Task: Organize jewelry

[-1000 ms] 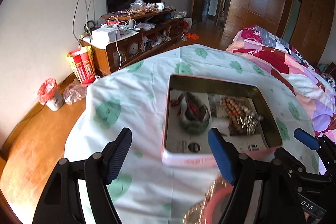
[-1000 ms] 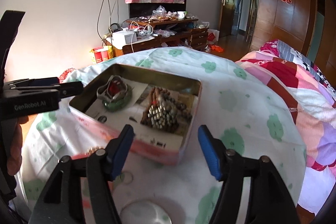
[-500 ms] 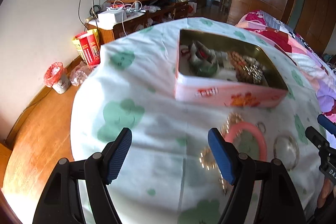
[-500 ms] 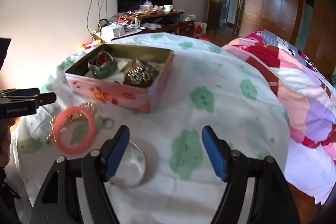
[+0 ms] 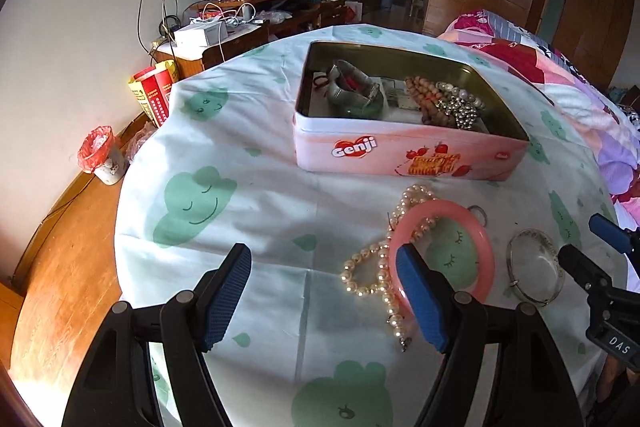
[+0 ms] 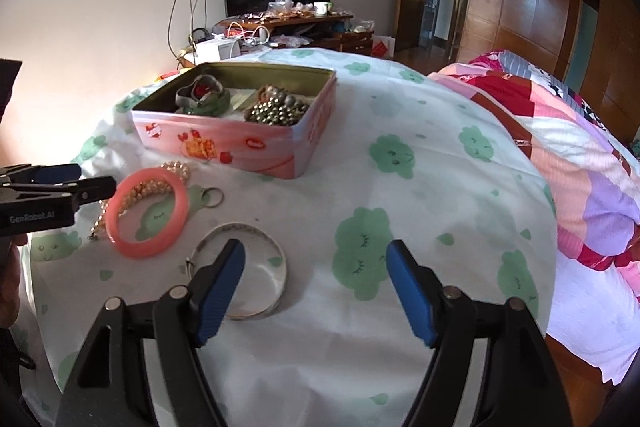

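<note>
Four pieces wait outside my tin (image 5: 404, 155): pearl necklace (image 5: 378, 267), pink bangle (image 5: 444, 255), silver bangle (image 6: 244, 273), small ring (image 6: 212, 195). Several beads already lie inside. Both my grippers, left (image 5: 324, 301) and right (image 6: 316, 293), hover spread wide, empty.

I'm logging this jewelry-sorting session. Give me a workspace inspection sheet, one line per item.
Surface: white tablecloth with green cloud faces.
Job's things: open pink rectangular tin holding beads; pink plastic bangle lying over a pearl necklace; silver metal bangle; small metal ring, all outside the tin.
Clutter: nothing seen on the cloth.
Grippers: left tool and right tool both open, holding nothing.
Cables: wall cords behind, off the cloth.
Surroundings: cluttered wooden cabinet, patchwork bedding.
</note>
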Demonstrator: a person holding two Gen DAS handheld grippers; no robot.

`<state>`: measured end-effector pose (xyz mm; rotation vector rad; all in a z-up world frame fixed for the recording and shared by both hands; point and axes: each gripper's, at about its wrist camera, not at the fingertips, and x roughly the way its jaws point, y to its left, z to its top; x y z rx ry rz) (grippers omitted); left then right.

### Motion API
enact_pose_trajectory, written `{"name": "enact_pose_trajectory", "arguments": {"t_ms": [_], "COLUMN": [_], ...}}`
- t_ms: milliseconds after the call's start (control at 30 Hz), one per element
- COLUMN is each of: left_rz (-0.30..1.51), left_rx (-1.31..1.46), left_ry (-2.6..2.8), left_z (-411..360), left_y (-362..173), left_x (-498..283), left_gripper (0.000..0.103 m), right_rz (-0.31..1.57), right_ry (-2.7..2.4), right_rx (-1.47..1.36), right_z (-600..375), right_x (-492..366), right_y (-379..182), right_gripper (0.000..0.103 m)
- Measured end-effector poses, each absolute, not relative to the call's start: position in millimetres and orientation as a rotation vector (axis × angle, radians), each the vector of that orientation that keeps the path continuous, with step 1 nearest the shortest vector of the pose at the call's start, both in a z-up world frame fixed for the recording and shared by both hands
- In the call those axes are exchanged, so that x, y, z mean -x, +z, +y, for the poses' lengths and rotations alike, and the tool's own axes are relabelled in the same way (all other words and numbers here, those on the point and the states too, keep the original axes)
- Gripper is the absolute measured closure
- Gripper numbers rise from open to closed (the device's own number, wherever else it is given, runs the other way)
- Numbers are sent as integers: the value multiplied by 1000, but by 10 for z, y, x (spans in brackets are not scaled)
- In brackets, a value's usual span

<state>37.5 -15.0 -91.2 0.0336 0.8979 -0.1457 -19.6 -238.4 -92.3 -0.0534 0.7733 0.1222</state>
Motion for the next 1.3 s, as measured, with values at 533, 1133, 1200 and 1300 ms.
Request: {"name": "enact_pose_trajectory", "arguments": {"t_ms": [533,1133,1200,1300], "left_rz": [901,808,809,806], "left_rx": [-101,-81,-62,-44], "left_ry": [-237,-266,-276,-269], "left_z": [-382,-214,-199,-136], "left_y": [-986,-784,-773,-740], "left_x": [-392,-284,-288,-305], "left_gripper": [80,93,93,93], "right_rz": [827,824,823,815], "right_ry": [173,120,132,142], "right_rx": [72,95,86,72], "right_z": [-2298,-2363,-2368,-2379], "right_x": [155,153,163,176], "right_y": [-1112,-1112,-1109,-1088], "right_gripper": [74,93,95,96]}}
